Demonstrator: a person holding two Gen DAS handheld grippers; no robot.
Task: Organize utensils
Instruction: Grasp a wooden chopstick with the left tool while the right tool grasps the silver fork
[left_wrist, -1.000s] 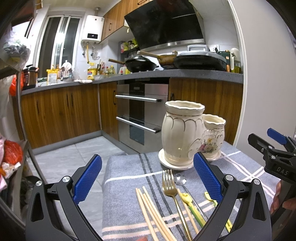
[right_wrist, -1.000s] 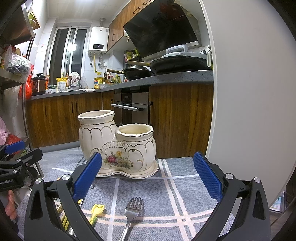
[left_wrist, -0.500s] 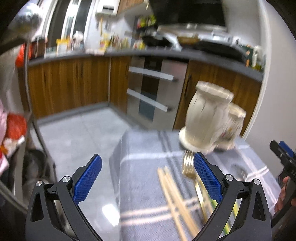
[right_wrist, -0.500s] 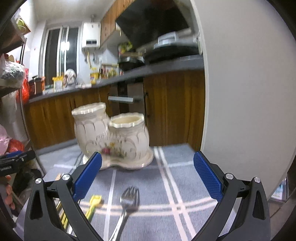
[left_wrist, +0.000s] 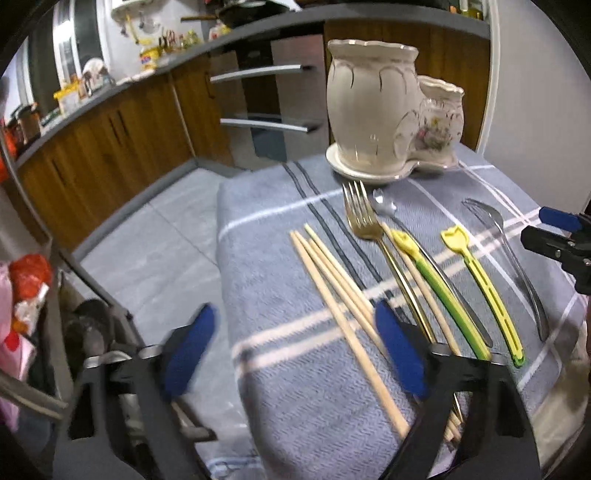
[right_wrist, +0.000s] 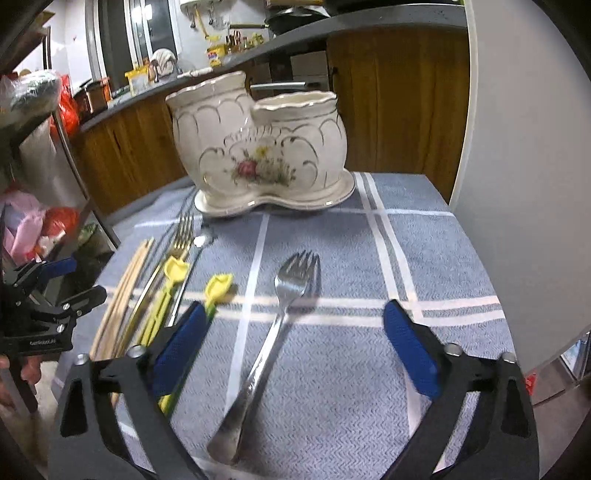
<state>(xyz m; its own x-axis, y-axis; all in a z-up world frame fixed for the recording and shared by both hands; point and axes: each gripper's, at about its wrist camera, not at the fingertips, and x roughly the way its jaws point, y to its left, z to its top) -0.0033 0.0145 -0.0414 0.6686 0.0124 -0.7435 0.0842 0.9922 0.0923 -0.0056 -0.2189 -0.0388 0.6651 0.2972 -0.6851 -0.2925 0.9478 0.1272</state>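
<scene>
A cream ceramic double-pot holder (left_wrist: 373, 110) (right_wrist: 258, 147) stands at the far end of a grey cloth-covered table (left_wrist: 280, 369). In front of it lie wooden chopsticks (left_wrist: 332, 291) (right_wrist: 122, 291), a gold fork (left_wrist: 364, 221) (right_wrist: 181, 236), a small spoon (left_wrist: 384, 205), two yellow-green plastic utensils (left_wrist: 480, 284) (right_wrist: 218, 286) and a silver fork (left_wrist: 513, 258) (right_wrist: 284, 314). My left gripper (left_wrist: 295, 347) is open above the chopsticks. My right gripper (right_wrist: 291, 347) is open above the silver fork's handle.
The table's left edge (left_wrist: 221, 258) drops to a grey tiled floor. A white wall (right_wrist: 524, 147) borders the table's right side. Wooden kitchen cabinets (left_wrist: 110, 140) and an oven stand beyond. A metal rack with bags (right_wrist: 37, 184) is on the left.
Both grippers have tilted downward and moved in over the table. The utensils now fill the views. Nothing has been taken hold of.
</scene>
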